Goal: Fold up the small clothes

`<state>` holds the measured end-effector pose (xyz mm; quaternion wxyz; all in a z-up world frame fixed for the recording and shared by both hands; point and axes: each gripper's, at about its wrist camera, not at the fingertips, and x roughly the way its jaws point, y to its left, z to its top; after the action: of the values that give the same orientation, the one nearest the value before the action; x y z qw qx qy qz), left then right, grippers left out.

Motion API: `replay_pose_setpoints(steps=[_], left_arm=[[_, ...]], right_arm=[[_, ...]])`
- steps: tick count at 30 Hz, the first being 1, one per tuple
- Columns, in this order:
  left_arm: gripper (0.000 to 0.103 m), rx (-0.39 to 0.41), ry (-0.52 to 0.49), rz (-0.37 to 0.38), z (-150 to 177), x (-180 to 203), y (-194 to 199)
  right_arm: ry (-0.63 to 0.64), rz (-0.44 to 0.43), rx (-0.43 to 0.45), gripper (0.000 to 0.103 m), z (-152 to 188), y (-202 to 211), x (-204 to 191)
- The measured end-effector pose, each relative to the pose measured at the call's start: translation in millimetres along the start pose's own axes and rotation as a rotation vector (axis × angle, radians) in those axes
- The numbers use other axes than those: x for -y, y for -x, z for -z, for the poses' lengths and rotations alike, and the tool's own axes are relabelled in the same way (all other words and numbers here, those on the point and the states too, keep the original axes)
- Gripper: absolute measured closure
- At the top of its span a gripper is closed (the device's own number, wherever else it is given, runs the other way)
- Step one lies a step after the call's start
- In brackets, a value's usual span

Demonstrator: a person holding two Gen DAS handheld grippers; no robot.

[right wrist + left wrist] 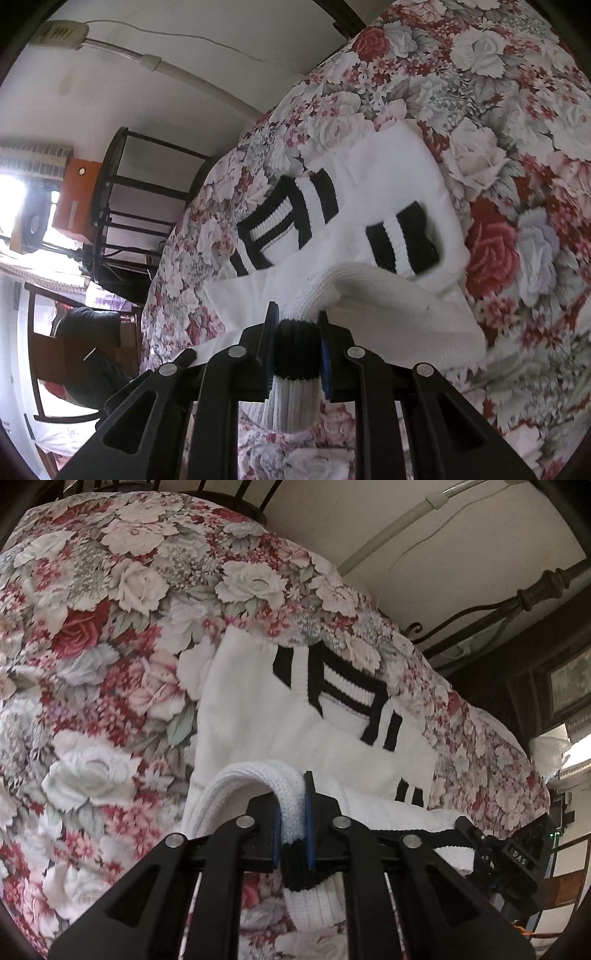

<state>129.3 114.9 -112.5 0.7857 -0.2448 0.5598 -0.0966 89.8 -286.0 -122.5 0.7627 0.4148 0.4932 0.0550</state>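
A white knit sweater point(288, 731) with black stripes at collar and cuffs lies on the floral bedspread point(92, 635). My left gripper point(293, 834) is shut on its ribbed hem, white and black knit pinched between the blue pads and arching up to the left. In the right wrist view the same sweater point(388, 192) lies spread ahead, with a striped cuff folded over the body. My right gripper point(297, 350) is shut on the bunched black-and-white hem, lifted off the bedspread point(517, 110). The right gripper's black body point(495, 853) shows at the right edge of the left wrist view.
A dark metal bed frame point(535, 590) and white wall lie beyond the bed's far edge. In the right wrist view a black round rack point(122, 206), an orange box point(75, 199) and a wooden chair point(66, 343) stand left of the bed.
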Motion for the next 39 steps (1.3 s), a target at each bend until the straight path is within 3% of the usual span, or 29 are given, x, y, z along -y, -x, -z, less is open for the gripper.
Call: replay_pose_setpoints(steps=[7,16,21,39], left_arm=[[0.094,0.011,-0.002,-0.006,-20.8,7.7,-14.3],[0.094,0.007,0.067,0.023,-53.5,2.9,-37.1],[0.094,-0.011,0.075,-0.007,-62.4,-1.8,-58.2],[0.094,-0.038,0.148,0.034,-92.0,-18.5,-98.9]], right_arm=[[-0.016,-0.008,0.006,0.083,-22.9,-19.7,-3.4],[-0.051,-0.035,0.012,0.083,-52.1,-45.0,-2.8],[-0.088,-0.039,0.003,0.083,-63.9,-64.0,9.9],[-0.132,-0.041,-0.007,0.083,-94.0,-107.4,30.7]])
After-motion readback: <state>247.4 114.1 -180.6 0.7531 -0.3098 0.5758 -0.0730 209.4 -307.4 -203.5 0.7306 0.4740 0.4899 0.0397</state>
